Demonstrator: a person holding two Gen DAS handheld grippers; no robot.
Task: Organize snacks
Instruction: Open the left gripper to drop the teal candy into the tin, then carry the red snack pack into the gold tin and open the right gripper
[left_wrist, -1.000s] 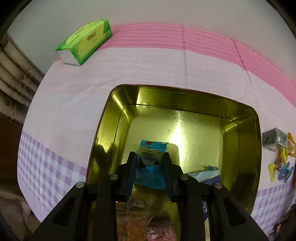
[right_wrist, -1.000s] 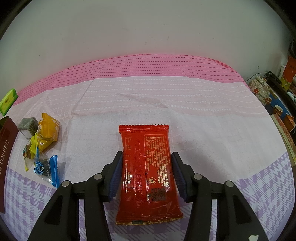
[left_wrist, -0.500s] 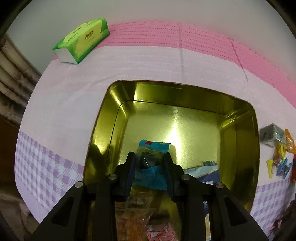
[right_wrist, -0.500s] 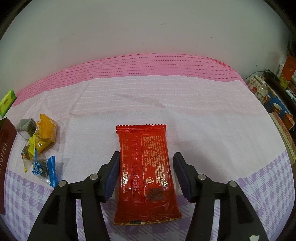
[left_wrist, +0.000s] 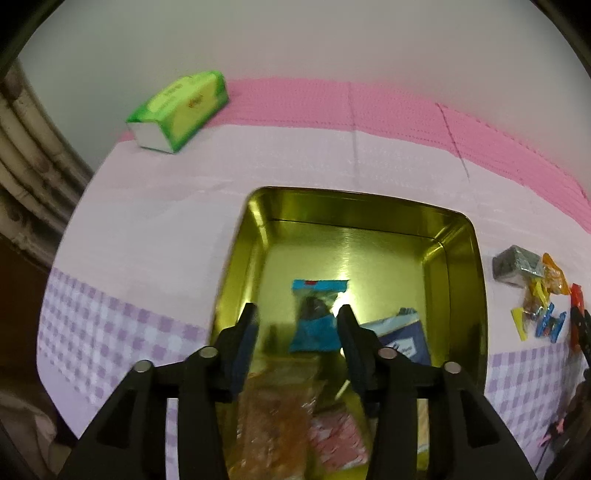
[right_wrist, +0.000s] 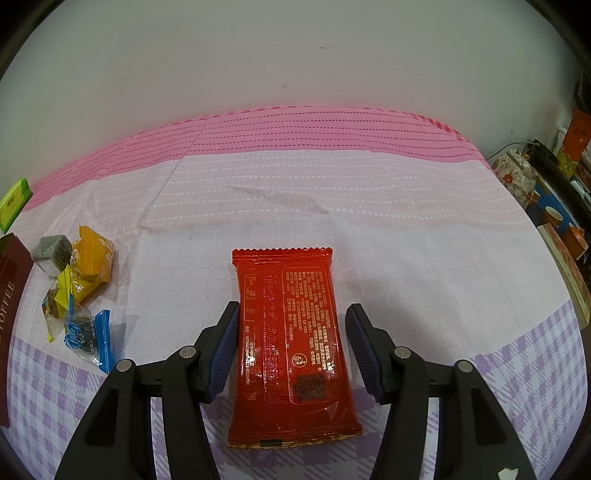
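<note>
Far left on the counter (left_wrist: 155, 206): green tissue pack (left_wrist: 179, 109). Next, gold tin (left_wrist: 461, 266) with blue snack packet (left_wrist: 317, 317) lying inside, between but free of left tongs (left_wrist: 297, 325), jaws opening. Loose candies (right_wrist: 74, 288) just right of the tin. Further right, red snack pack (right_wrist: 291, 332) flat on the cloth, straddled by right tongs (right_wrist: 291, 343), spread, not pinching.

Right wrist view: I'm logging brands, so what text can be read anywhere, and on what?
"TOFFEE": on the brown box, left edge.
Red packet: printed text, logo and QR code, too small to read.
Blue candy wrapper: round logo, unreadable.
Green tissue pack: red mark, blurred.
Packets inside the gold tin: blurred.
</note>
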